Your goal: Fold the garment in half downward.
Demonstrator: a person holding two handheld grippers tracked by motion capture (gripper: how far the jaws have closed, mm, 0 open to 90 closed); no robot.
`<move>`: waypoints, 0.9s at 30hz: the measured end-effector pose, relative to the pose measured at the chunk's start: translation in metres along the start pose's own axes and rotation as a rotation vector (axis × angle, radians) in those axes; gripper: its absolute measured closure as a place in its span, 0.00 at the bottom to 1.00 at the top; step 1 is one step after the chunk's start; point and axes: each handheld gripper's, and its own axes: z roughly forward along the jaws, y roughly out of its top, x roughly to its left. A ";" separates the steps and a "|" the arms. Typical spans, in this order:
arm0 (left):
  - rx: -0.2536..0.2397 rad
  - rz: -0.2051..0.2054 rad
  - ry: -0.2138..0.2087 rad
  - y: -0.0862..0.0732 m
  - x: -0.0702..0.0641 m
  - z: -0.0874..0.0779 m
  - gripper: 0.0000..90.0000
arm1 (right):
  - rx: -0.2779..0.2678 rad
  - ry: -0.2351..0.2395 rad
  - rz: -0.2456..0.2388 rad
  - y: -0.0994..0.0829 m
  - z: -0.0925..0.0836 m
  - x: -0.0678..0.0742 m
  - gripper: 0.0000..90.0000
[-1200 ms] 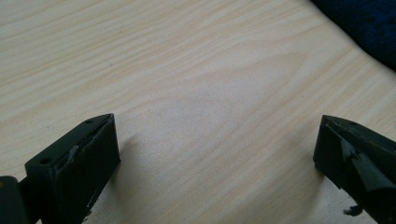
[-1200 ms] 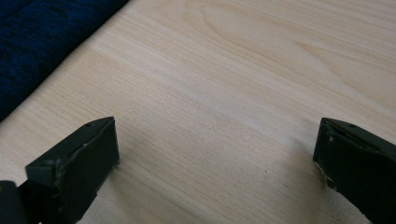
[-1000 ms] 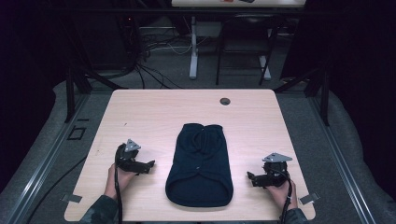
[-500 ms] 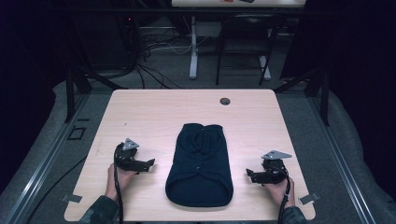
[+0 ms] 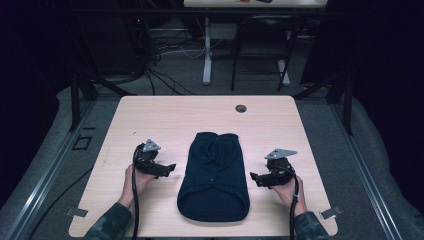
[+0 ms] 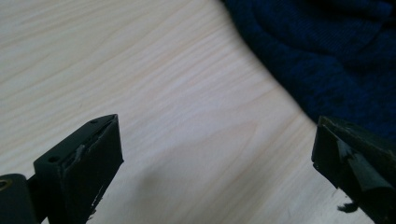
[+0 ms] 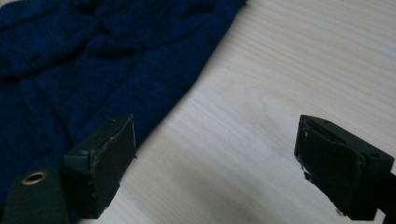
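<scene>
A dark blue knitted garment [image 5: 214, 180] lies flat in the middle of the wooden table [image 5: 175, 115], its narrow end pointing away from me. My left gripper [image 5: 171, 168] is held just left of it, jaws open and pointing at the cloth, with nothing between them. In the left gripper view the open gripper [image 6: 215, 154] hangs over bare wood, the garment [image 6: 336, 56] at the upper right. My right gripper [image 5: 253, 177] sits just right of the garment, open after its jaws have just been closing a little. In the right gripper view that gripper [image 7: 215, 154] holds nothing, and the garment [image 7: 84, 60] lies at the left.
A round cable hole [image 5: 241, 108] sits near the table's far edge. Bare wood surrounds the garment on all sides. Beyond the table stand dark desk legs [image 5: 207, 50] and cables on the floor.
Both hands have lifted and moved forward and inward, closer to the garment's sides. The garment has not moved.
</scene>
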 end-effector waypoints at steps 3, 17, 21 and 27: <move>-0.006 -0.025 -0.040 0.012 -0.001 0.007 0.02 | -0.004 0.011 -0.018 0.011 0.007 0.002 0.14; 0.028 0.034 -0.065 0.059 -0.014 0.040 0.01 | 0.014 0.053 -0.019 0.060 0.041 0.004 0.15; 0.044 0.014 -0.080 0.068 -0.013 0.053 0.02 | 0.034 0.059 -0.017 0.072 0.053 0.001 0.15; 0.056 0.001 -0.065 0.079 -0.012 0.068 0.03 | 0.057 0.040 -0.015 0.085 0.068 -0.001 0.17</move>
